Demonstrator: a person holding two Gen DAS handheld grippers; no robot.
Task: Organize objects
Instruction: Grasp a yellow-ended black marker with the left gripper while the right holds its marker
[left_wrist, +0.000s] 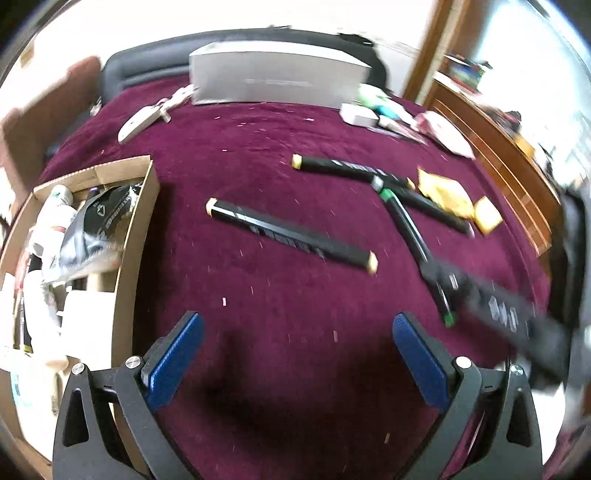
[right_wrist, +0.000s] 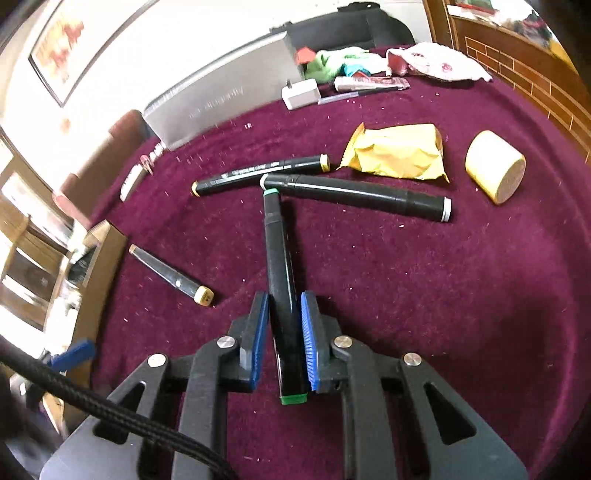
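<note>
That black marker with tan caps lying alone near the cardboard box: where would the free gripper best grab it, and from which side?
Probably mid-barrel. The tan-capped marker lies flat on the red cloth, clear of other things, with a long even barrel. The open left gripper could come from above, its fingers straddling the barrel crosswise; the middle should balance best.

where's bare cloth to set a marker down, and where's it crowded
Free: the cloth between the open left gripper, the cardboard box and the tan-capped marker; also the stretch between that marker and the grey box. Crowded: the markers by the yellow packet, and the clutter at the far edge.
</note>
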